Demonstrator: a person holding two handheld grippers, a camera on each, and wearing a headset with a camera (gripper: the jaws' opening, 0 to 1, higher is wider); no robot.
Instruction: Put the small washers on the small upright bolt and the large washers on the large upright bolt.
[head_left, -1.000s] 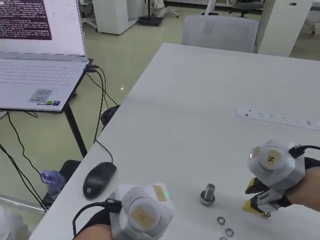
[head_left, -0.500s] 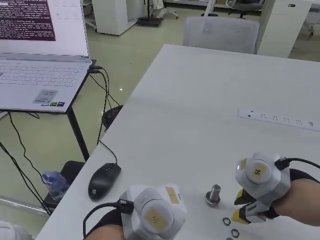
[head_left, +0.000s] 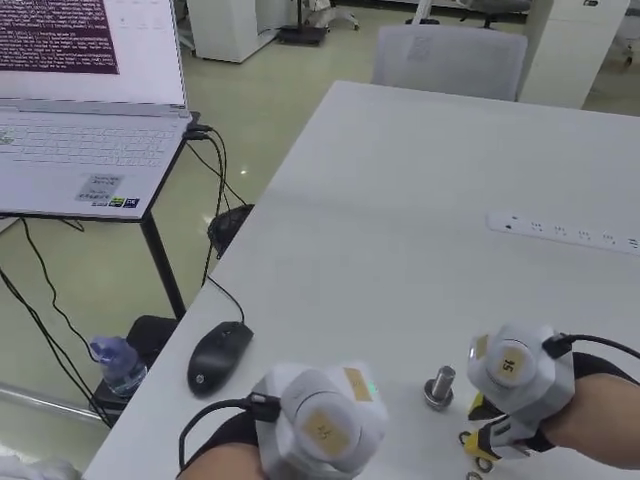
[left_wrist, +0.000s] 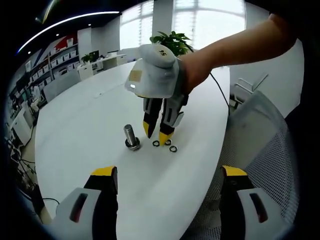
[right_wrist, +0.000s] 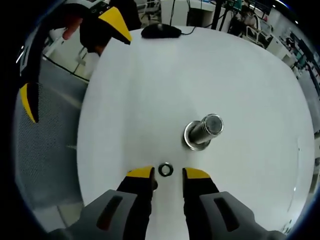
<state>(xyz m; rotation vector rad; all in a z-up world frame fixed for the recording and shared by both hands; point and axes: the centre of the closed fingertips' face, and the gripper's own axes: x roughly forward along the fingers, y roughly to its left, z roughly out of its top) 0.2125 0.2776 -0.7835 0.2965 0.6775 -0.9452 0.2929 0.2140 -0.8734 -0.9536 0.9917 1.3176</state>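
One steel bolt (right_wrist: 202, 131) stands upright on its head on the white table (head_left: 400, 230); it also shows as the bolt (left_wrist: 131, 137) and the bolt (head_left: 438, 385). Three small washers (left_wrist: 167, 142) lie flat just beside it. My right gripper (right_wrist: 165, 173) points down at the table, open by a narrow gap, with one washer (right_wrist: 165, 169) lying between its yellow fingertips (right_wrist: 140, 172). From the left gripper view, that right gripper (left_wrist: 157, 134) hangs over the washers. My left gripper (left_wrist: 169, 172) is wide open with nothing in it, held back near the table's near edge, and shows as the left gripper (head_left: 320, 430).
A black mouse (head_left: 218, 356) with its cable lies at the table's left edge. A white power strip (head_left: 560, 232) lies farther back on the right. A laptop (head_left: 80, 150) sits on a separate stand to the left, and a grey chair (head_left: 450, 62) stands beyond the table.
My right gripper has come down and in toward the bolt, to the washers beside it. The left gripper has stayed low at the near edge. The head camera has shifted a little.
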